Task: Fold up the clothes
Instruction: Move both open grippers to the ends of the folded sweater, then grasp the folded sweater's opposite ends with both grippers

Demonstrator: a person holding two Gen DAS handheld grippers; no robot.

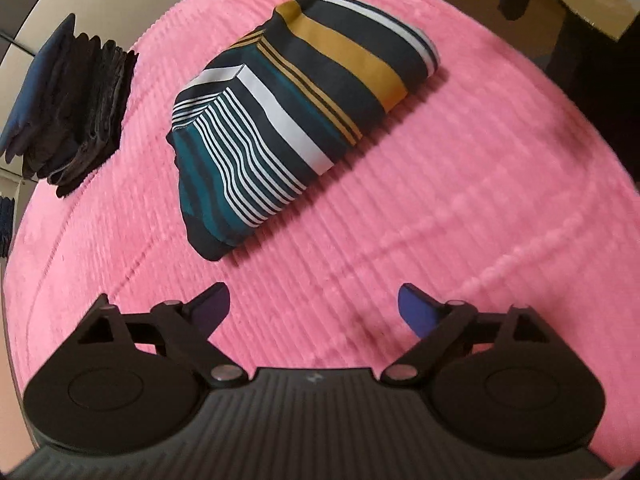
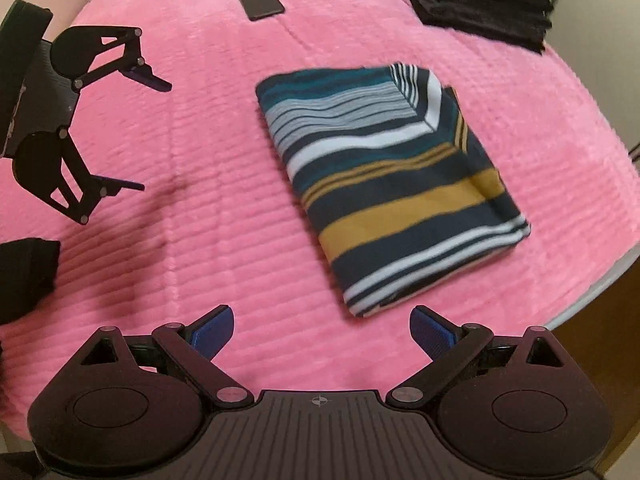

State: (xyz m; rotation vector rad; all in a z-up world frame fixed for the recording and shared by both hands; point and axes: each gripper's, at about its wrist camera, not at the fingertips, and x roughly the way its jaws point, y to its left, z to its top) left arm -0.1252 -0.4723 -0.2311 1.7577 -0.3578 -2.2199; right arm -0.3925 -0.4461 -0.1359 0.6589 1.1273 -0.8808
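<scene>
A striped garment [image 1: 296, 120] in navy, teal, white and mustard lies folded into a compact rectangle on the pink ribbed blanket [image 1: 460, 208]. It also shows in the right wrist view [image 2: 392, 184]. My left gripper [image 1: 314, 304] is open and empty, hovering above bare blanket short of the garment. It shows from the side in the right wrist view [image 2: 156, 136], left of the garment. My right gripper [image 2: 322, 324] is open and empty, just short of the garment's near edge.
A stack of dark folded clothes [image 1: 76, 108] sits at the blanket's far left; it also shows in the right wrist view [image 2: 484, 0]. A dark phone [image 2: 261, 3] lies flat on the blanket. A dark cloth [image 2: 24, 276] is at the left edge. The table edge [image 2: 592, 292] runs at right.
</scene>
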